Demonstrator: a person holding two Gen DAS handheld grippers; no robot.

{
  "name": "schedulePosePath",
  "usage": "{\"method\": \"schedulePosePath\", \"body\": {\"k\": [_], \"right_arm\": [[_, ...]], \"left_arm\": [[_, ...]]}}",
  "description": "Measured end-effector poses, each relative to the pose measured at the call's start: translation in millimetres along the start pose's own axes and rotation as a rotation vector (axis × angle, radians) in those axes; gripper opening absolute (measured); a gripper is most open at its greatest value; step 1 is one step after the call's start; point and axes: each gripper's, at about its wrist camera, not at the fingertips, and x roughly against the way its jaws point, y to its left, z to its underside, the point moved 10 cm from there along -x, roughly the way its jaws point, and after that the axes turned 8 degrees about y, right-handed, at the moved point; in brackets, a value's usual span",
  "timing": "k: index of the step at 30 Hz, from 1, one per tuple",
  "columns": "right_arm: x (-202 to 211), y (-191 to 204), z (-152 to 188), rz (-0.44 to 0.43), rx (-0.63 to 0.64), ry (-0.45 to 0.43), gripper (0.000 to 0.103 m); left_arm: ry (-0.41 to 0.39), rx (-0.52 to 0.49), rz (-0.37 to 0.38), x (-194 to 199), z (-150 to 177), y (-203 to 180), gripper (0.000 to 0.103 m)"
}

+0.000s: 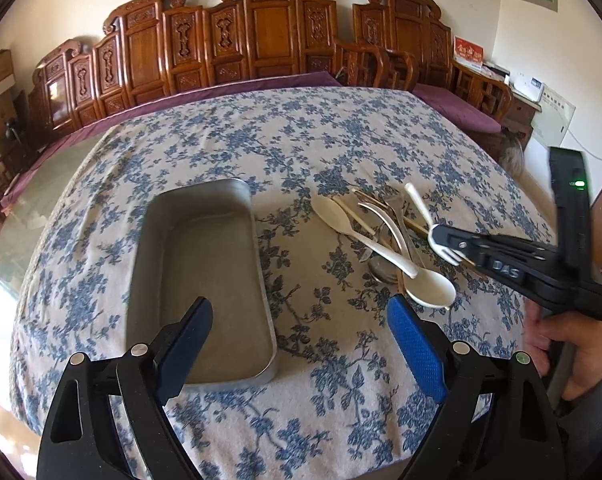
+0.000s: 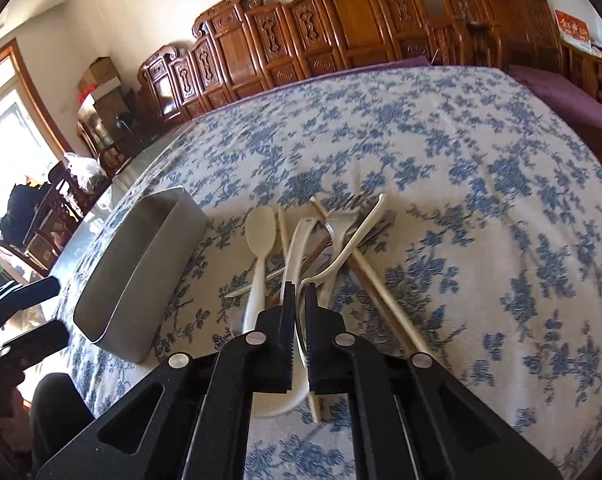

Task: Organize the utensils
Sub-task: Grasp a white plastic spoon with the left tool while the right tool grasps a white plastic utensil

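Utensils (image 1: 385, 240) heaped centre-right, metal tray (image 1: 201, 280) beside them.
My right gripper (image 2: 299, 292) pinches a white fork (image 1: 441, 240); my left gripper (image 1: 301, 320) hangs wide apart.

Metal spoon (image 1: 381, 270): bowl mostly buried under the white utensils, handle lost in the pile.
White fork (image 1: 441, 240): middle covered by the right tool (image 1: 455, 246).
Metal tray (image 2: 141, 280): floor unseen behind its near wall.
Left tool (image 2: 29, 312): cut by the left edge.
Bench (image 1: 341, 140): near edge out of frame.
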Motion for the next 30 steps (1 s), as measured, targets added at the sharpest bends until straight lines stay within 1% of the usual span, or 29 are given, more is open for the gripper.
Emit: {"method": "schedulePosePath", "body": {"k": [3,8,9,10,11,13,16,19,22,23,24,25,28,30], "right_arm": [[7,-12,0,0.012,-0.003,-0.018,0.006],[18,-28,-3,0.027,0.0,-0.054,0.006],[18,-32,-4,0.025,-0.007,-0.059,0.006],[17,-34,-3,0.024,-0.012,-0.062,0.006],[14,-38,-1,0.024,-0.018,-0.06,0.006],[8,-44,1,0.031,-0.027,-0.043,0.006],[11,-40,-2,0.026,-0.017,-0.06,0.006],[12,-38,-4,0.025,-0.01,-0.066,0.006],[12,-38,-5,0.025,-0.014,-0.069,0.006],[12,-38,-5,0.024,-0.015,-0.069,0.006],[12,-38,-5,0.023,-0.016,-0.07,0.006],[12,-38,-5,0.024,-0.016,-0.07,0.006],[12,-38,-5,0.023,-0.015,-0.069,0.006],[12,-37,-5,0.024,-0.013,-0.069,0.006]], "left_arm": [[0.01,-0.009,0.014,-11,-7,-9,0.083],[0.044,-0.007,0.042,-38,-25,-25,0.073],[0.052,-0.007,0.044,-43,-28,-27,0.072],[0.067,-0.001,0.05,-51,-33,-30,0.07],[0.077,0.005,0.055,-57,-36,-31,0.065],[0.106,0.025,0.064,-72,-44,-33,0.06],[0.13,0.053,0.078,-88,-53,-35,0.058],[0.169,0.07,0.083,-106,-56,-40,0.051],[0.228,0.105,0.108,-125,-55,-42,0.043],[0.249,0.124,0.12,-130,-53,-42,0.042],[0.265,0.143,0.135,-134,-52,-42,0.038],[0.283,0.172,0.163,-138,-50,-42,0.037],[0.307,0.227,0.215,-142,-47,-44,0.036],[0.31,0.246,0.228,-144,-47,-44,0.032]]}}
